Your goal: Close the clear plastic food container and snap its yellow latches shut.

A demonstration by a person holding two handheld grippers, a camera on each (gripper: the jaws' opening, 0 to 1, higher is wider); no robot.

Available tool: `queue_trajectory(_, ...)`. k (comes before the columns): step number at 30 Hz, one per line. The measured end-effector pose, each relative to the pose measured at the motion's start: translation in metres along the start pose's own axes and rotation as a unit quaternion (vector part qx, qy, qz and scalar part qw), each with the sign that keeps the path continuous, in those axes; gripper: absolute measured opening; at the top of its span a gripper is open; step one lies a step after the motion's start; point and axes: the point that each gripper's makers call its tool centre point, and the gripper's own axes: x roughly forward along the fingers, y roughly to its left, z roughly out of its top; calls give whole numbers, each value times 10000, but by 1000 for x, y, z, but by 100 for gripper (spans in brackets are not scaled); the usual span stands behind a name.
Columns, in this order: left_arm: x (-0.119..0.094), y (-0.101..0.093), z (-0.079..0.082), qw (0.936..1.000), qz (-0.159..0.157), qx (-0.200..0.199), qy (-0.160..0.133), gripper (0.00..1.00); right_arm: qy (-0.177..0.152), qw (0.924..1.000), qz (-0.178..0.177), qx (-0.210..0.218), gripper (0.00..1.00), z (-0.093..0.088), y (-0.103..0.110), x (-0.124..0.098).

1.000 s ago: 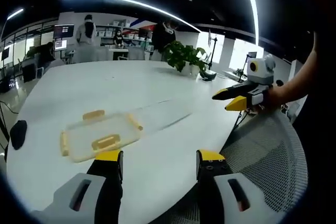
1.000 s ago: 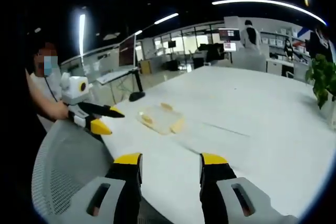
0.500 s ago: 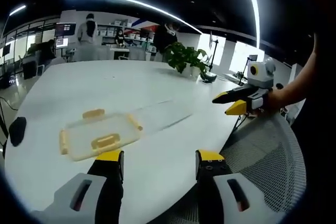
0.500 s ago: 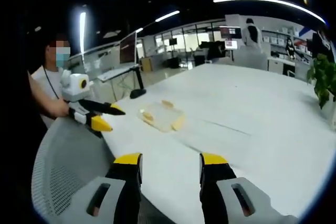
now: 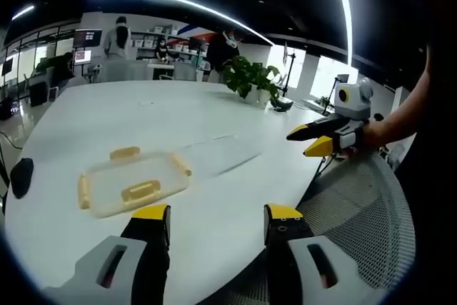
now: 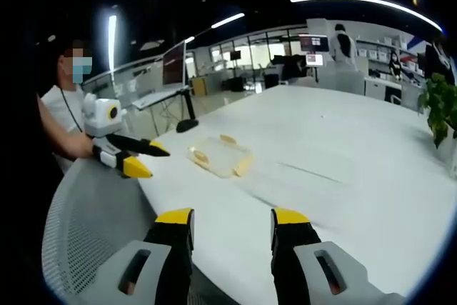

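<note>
Your clear container [image 5: 132, 182] lies flat on the white worktop [image 5: 214, 112], lid apparently on, yellow latches [image 5: 140, 191] at its edges; it looks light, thin and slippery, so press it at a latch rather than pinch the walls (it will likely skate if pushed sideways). Both your left gripper [image 5: 214, 230] and right gripper [image 6: 232, 230] hover short of the container, jaws spread wide and holding nothing.
</note>
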Motion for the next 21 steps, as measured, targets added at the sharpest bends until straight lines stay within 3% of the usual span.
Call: queue_trajectory(21,-1,0,0,10000,-39,-44,0,52,35,10000,23,-36,41,1,3,1)
